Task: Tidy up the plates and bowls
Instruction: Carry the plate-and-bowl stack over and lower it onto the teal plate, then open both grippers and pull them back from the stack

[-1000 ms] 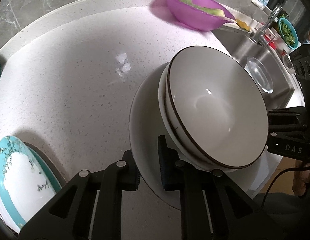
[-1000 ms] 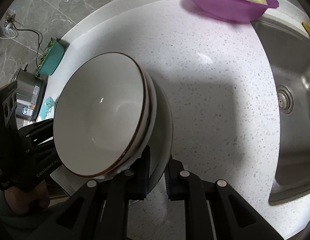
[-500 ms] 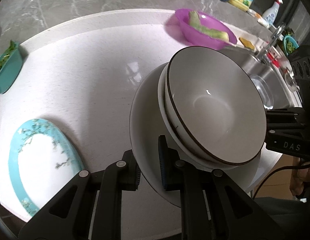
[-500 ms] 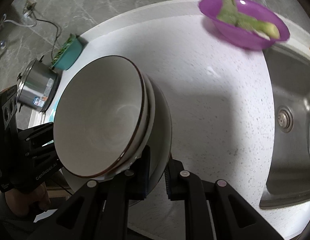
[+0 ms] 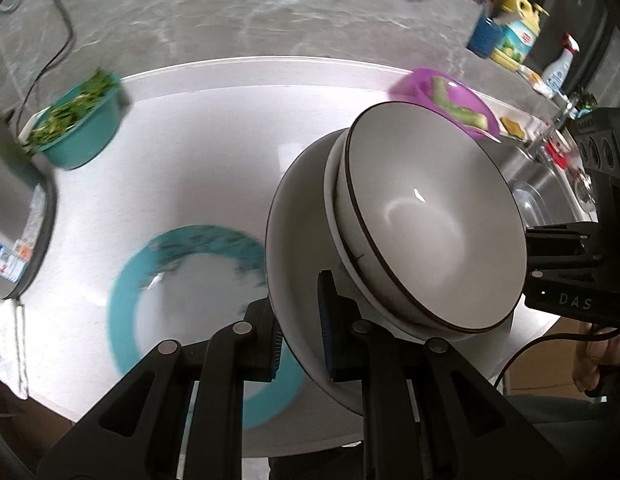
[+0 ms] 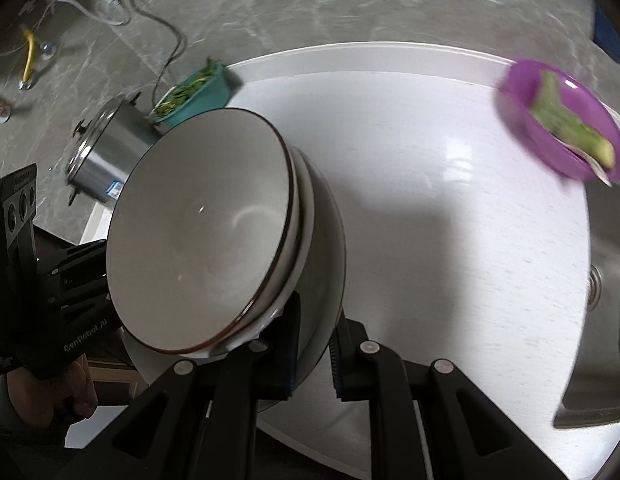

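My left gripper [image 5: 300, 330] and my right gripper [image 6: 314, 350] are each shut on opposite rims of a white plate [image 5: 294, 248], seen from the other side in the right wrist view [image 6: 330, 280]. Stacked brown-rimmed white bowls [image 5: 434, 232] sit on it, also visible in the right wrist view [image 6: 198, 236]. The stack is held in the air above the white counter [image 5: 170, 168]. A teal-rimmed plate [image 5: 182, 292] lies on the counter below and left of the stack.
A teal tub of greens [image 5: 78, 128] and a steel pot [image 6: 106, 152] stand at the counter's left. A purple bowl with vegetable pieces [image 6: 562, 120] sits at the back right. The steel sink [image 6: 606, 308] lies to the right.
Both grippers have carried the plate and bowls higher and leftward. The teal-rimmed plate now lies nearly under the stack, and the tub of greens and pot have come into view.
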A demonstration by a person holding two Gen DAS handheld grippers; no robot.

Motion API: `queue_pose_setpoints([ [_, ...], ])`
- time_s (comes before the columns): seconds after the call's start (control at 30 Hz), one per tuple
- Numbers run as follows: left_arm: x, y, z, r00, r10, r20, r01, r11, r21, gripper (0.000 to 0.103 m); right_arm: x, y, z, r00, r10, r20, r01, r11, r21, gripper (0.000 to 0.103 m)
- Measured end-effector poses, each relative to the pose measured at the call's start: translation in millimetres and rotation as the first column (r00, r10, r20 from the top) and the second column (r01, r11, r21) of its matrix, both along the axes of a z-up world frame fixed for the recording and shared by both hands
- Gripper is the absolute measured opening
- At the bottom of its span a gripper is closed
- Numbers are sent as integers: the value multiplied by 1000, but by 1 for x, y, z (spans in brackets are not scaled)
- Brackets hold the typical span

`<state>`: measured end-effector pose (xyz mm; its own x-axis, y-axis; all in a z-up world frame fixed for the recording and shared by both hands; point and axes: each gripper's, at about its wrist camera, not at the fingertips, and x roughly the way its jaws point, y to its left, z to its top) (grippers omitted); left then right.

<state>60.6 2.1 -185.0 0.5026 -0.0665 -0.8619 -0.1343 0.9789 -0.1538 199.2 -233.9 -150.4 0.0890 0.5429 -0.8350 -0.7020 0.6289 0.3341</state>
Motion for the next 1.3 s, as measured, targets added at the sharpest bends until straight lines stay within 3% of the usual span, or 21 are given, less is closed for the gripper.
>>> queue_pose_setpoints([
  [0.2, -32, 68, -14, 999, 29, -25, -29, 1000, 3, 13, -21, 58, -9, 999, 32, -22, -32, 999, -12, 16],
  [0.47, -49, 125, -64, 997, 16, -72, -16, 1000, -5, 13, -37, 112, -39, 998, 27, -62, -31, 998, -55, 16],
  [0.77, -52, 156, -113, 992, -37, -118, 32, 999, -40, 13, -42, 137, -67, 997, -6, -76, -3, 993, -116, 16],
  [1.3, -54, 169, -127, 991, -107, -77, 104, 994, -40, 17, -53, 149, -79, 997, -62, -38, 55, 987, -154, 16],
])
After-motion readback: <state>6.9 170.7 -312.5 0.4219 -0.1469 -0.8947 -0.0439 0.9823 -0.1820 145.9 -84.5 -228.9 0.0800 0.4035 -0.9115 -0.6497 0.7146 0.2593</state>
